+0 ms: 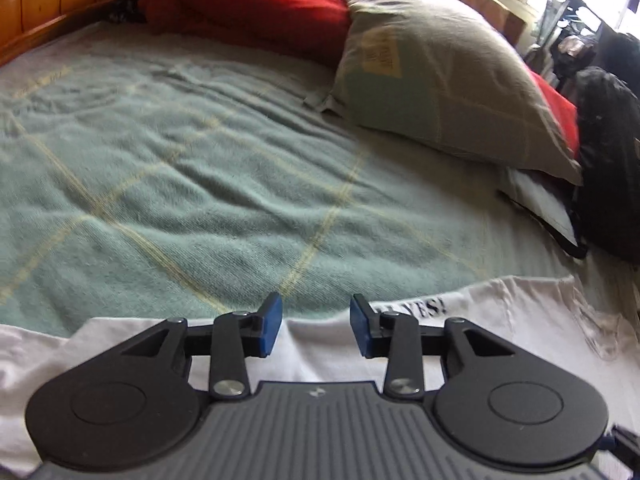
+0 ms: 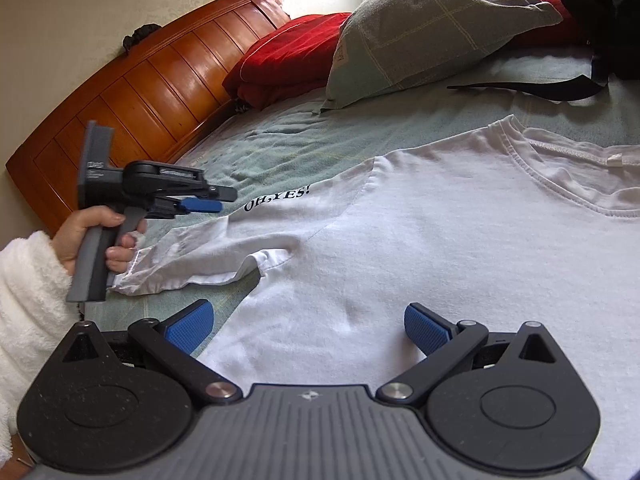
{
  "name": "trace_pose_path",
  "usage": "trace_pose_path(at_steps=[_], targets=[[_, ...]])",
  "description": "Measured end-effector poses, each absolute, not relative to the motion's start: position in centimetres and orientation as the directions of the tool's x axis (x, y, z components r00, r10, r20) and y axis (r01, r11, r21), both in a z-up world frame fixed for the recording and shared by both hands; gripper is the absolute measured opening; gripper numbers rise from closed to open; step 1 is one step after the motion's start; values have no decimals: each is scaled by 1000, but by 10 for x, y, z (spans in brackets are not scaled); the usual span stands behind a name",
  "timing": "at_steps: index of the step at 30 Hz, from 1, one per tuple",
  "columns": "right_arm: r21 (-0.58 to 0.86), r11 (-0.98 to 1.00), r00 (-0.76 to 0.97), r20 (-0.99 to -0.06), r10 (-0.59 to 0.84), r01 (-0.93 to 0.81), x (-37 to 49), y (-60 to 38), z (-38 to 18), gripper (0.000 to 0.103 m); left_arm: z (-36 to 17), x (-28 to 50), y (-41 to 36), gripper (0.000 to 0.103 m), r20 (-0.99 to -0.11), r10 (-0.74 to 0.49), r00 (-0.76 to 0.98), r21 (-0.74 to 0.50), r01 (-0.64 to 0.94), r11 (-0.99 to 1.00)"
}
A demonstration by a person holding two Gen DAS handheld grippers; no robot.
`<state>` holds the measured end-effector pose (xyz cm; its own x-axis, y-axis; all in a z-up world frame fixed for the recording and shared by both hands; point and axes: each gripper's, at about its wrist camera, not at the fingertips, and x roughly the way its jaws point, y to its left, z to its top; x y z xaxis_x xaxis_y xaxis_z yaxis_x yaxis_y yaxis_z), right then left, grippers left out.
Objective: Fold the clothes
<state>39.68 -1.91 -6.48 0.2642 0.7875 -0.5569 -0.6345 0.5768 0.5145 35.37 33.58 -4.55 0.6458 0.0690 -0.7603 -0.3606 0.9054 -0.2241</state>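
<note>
Two grippers hover over a white shirt (image 2: 420, 216) spread flat on the bed (image 1: 180, 160). Left gripper (image 1: 316, 330) holds its fingers narrowly apart with nothing between them, over the shirt's edge. Right gripper (image 2: 308, 326) has fingers wide, empty, above the shirt's body. At ten o'clock from it a hand (image 2: 86, 236) holds the left gripper above the sleeve (image 2: 200, 258). A pillow (image 2: 420, 28) lies at twelve.

white T-shirt (image 2: 400, 232) on bed, tool (image 2: 308, 326) spread

A green checked bed (image 2: 280, 148) carries a white T-shirt (image 2: 440, 248) near, a pillow (image 2: 420, 28) and red bedding (image 2: 288, 60) far.
</note>
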Motion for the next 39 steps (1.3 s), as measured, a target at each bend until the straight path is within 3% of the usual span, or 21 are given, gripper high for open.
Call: trace_pose_path(at_steps=[9, 17, 24, 25, 28, 34, 39], targets=[[507, 550, 247, -546, 801, -664, 388, -17, -54, 103, -41, 279, 296, 44, -726, 142, 673, -148, -354, 924], [469, 489, 214, -525, 824, -735, 371, -12, -39, 103, -58, 284, 224, 44, -708, 40, 705, -2, -58, 998], [487, 498, 215, -526, 823, -718, 375, -15, -42, 103, -80, 308, 213, 41, -727, 16, 687, 50, 31, 998], [489, 500, 215, -527, 822, -715, 376, -15, -43, 103, -81, 310, 213, 35, -725, 17, 688, 55, 33, 998], [488, 510, 219, -536, 816, -708, 378, -14, -46, 103, -79, 313, 218, 9, -743, -17, 670, -5, 20, 1000], [489, 520, 224, -540, 811, -701, 379, -14, -48, 103, -70, 295, 230, 9, -764, -140, 630, -178, 3, 984], [494, 521, 228, -536, 813, -696, 380, -14, -48, 103, -47, 275, 255, 12, -707, -41, 706, -146, -89, 985]])
